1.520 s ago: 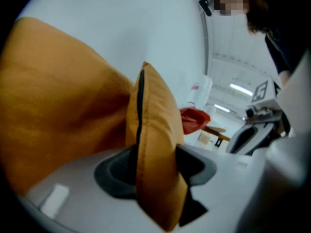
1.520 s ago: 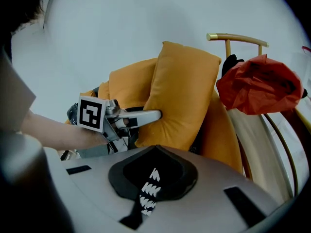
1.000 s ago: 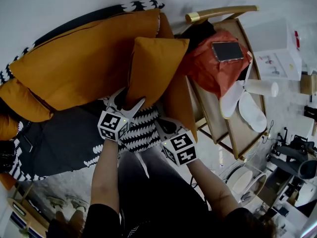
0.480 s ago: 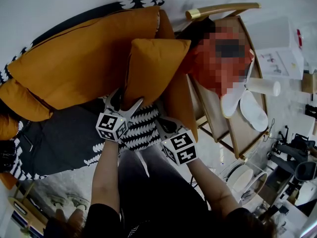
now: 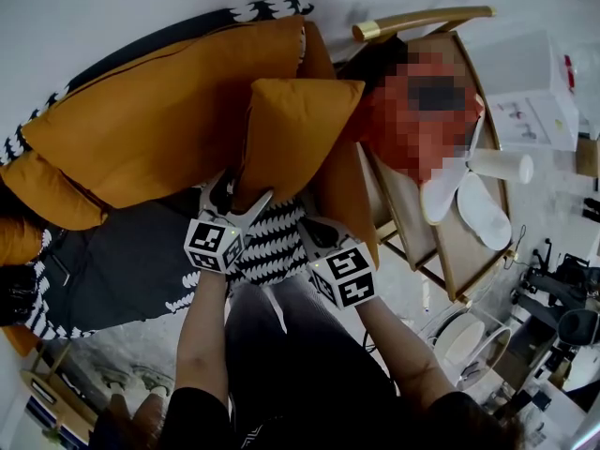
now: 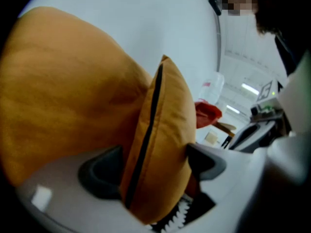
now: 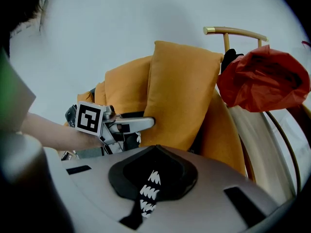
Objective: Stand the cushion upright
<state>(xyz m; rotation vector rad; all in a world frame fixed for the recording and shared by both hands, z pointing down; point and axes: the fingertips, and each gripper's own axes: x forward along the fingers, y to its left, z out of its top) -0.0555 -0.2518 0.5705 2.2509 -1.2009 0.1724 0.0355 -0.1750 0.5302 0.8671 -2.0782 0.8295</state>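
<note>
Cushion [image 5: 295,134] stands upright, base partly hidden between the left gripper [image 6: 154,166] fingers, just opened wide; the right gripper [image 7: 153,174] fingers sit together.

readable text: none | white box [image 5: 525,92]: print too small to read

A living room, going by the sofa [image 5: 112,279], its orange cushions [image 5: 150,129] and white slippers [image 5: 483,209] (though gear [image 5: 553,289] crowds the floor alongside).
</note>
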